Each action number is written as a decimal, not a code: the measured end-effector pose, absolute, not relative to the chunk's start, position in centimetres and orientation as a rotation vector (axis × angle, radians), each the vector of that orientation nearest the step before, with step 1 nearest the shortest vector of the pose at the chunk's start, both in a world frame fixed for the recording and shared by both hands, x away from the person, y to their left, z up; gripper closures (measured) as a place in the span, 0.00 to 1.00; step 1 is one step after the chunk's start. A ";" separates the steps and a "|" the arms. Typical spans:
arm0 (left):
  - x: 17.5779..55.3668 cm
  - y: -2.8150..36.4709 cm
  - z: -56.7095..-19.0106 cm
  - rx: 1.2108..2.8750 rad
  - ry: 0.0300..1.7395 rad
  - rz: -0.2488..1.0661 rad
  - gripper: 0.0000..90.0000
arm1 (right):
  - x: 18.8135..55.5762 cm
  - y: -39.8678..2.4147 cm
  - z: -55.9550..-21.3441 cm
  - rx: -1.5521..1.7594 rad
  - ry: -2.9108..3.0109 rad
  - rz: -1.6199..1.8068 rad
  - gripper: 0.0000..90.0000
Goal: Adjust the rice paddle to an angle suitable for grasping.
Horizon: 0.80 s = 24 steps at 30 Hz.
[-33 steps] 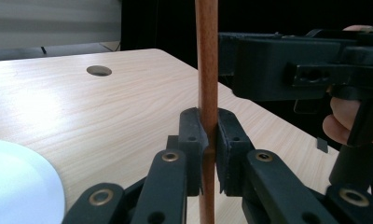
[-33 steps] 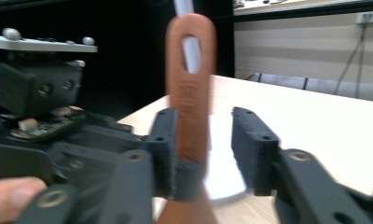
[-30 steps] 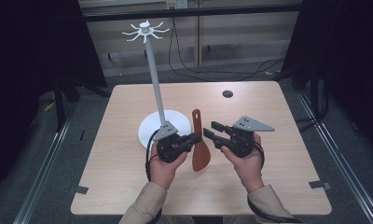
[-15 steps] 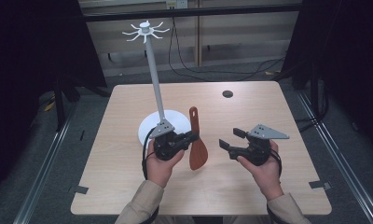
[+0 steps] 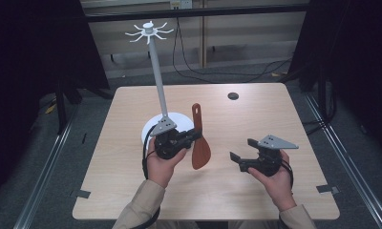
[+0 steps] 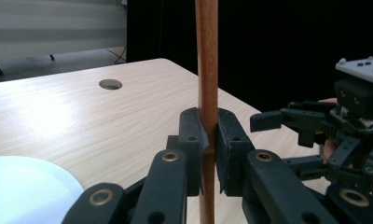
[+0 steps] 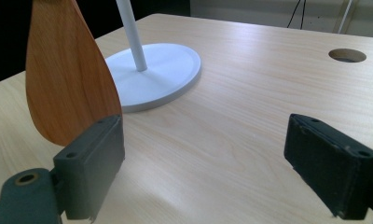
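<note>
The right hand-held gripper (image 5: 240, 156) hovers nearest, its jaws just opened wide with nothing between them; the left hand-held gripper (image 5: 195, 136) is clamped on the handle of the wooden spatula (image 5: 200, 150), held above the desk (image 5: 256, 119); seemingly a completed handover; next, hanging it on the white hook stand (image 5: 157, 81) needs lifting to the top hooks

Left gripper (image 5: 195, 135) clamping wooden spatula (image 5: 200, 143), right gripper (image 5: 240, 150) empty, jaws just opened
</note>
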<state>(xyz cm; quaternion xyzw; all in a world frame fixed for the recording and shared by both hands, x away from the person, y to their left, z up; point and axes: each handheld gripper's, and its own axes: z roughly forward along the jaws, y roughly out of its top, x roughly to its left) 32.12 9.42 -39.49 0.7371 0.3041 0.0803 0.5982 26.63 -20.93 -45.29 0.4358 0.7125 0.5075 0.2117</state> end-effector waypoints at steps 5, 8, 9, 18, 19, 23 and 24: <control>32.2 9.5 -38.9 1.710 0.703 0.195 0.92 | 26.5 -21.3 -45.8 1.224 1.984 1.399 0.08; 32.3 9.5 -38.5 1.707 0.701 0.199 0.92 | 26.4 -21.5 -46.2 1.238 1.989 1.390 0.07; 32.4 9.5 -38.3 1.710 0.707 0.203 0.92 | 26.4 -21.6 -46.3 1.233 1.993 1.393 0.05; 32.8 9.5 -37.4 1.718 0.702 0.211 0.92 | 26.3 -21.8 -46.8 1.248 2.023 1.385 0.03; 32.8 9.5 -37.4 1.715 0.701 0.205 0.92 | 26.3 -21.8 -46.8 1.247 2.024 1.379 0.03; 32.9 9.6 -37.1 1.708 0.698 0.198 0.92 | 26.2 -22.1 -46.8 1.266 2.016 1.374 0.03; 33.0 9.7 -37.0 1.709 0.694 0.200 0.92 | 26.2 -22.1 -46.8 1.266 2.016 1.376 0.03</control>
